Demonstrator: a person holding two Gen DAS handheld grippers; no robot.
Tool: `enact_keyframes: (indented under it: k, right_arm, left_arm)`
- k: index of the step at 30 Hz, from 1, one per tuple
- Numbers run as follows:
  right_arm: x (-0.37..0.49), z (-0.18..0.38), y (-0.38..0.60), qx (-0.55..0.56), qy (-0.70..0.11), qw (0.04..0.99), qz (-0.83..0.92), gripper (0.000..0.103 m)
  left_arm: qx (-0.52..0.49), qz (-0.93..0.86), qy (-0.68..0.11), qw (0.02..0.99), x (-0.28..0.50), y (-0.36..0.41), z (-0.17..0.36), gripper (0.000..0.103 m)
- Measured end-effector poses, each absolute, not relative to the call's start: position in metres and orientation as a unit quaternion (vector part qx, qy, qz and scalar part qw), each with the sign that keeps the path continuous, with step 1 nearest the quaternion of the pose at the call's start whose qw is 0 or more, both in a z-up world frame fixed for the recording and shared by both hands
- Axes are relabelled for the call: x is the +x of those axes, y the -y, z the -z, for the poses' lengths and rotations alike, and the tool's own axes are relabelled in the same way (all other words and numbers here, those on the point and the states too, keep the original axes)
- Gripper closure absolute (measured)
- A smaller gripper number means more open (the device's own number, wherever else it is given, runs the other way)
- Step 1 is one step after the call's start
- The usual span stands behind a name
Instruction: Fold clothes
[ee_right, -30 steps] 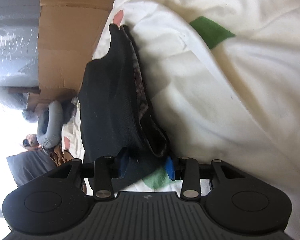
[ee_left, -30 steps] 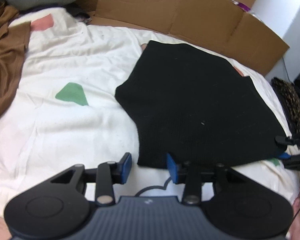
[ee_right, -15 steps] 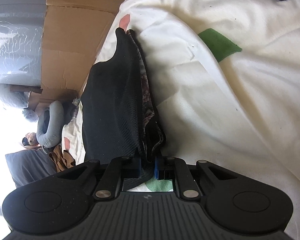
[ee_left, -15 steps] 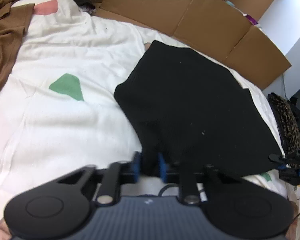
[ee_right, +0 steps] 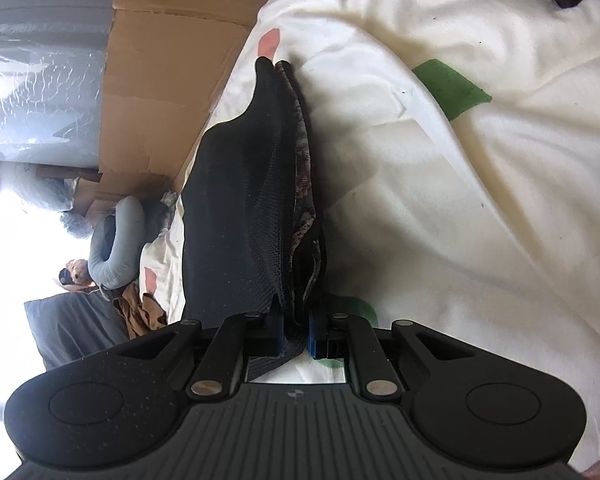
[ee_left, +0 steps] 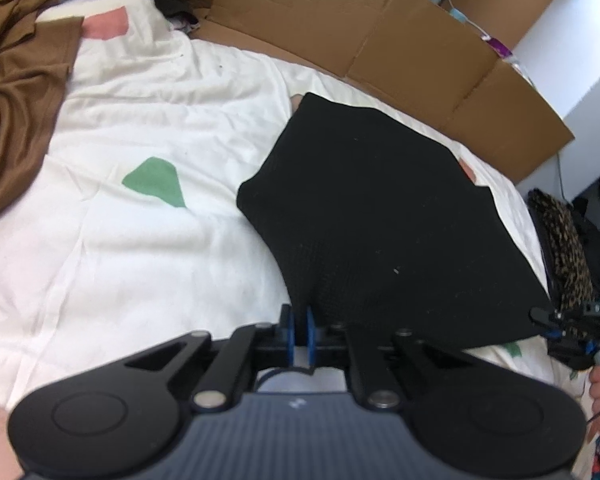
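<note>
The left gripper (ee_left: pixel 299 330), open a second ago, now pinches the black garment's (ee_left: pixel 380 216) near-left corner. The right gripper (ee_right: pixel 293 334) has clamped the near-right corner too, off the white bedsheet (ee_left: pixel 120 248).

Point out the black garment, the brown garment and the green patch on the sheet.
black garment (ee_left: pixel 372 216), left wrist view, middle of its top.
brown garment (ee_left: pixel 16 92), left wrist view, crumpled folds.
green patch (ee_left: pixel 156 182), left wrist view, its centre.
</note>
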State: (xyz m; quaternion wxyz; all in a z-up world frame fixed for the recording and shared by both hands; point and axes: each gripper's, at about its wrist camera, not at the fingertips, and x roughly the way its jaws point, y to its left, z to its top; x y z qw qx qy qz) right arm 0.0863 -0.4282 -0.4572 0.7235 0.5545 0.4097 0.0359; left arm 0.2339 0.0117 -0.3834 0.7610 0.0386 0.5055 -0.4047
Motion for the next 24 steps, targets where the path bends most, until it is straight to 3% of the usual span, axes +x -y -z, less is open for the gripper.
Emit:
enact_keyframes:
  k: [24]
  right_arm:
    - [0.05,0.424,0.403,0.458,-0.483,0.741,-0.091,0.094]
  left_arm:
    - [0.077,0.405,-0.574,0.708,0.18,-0.064,0.361,0.097]
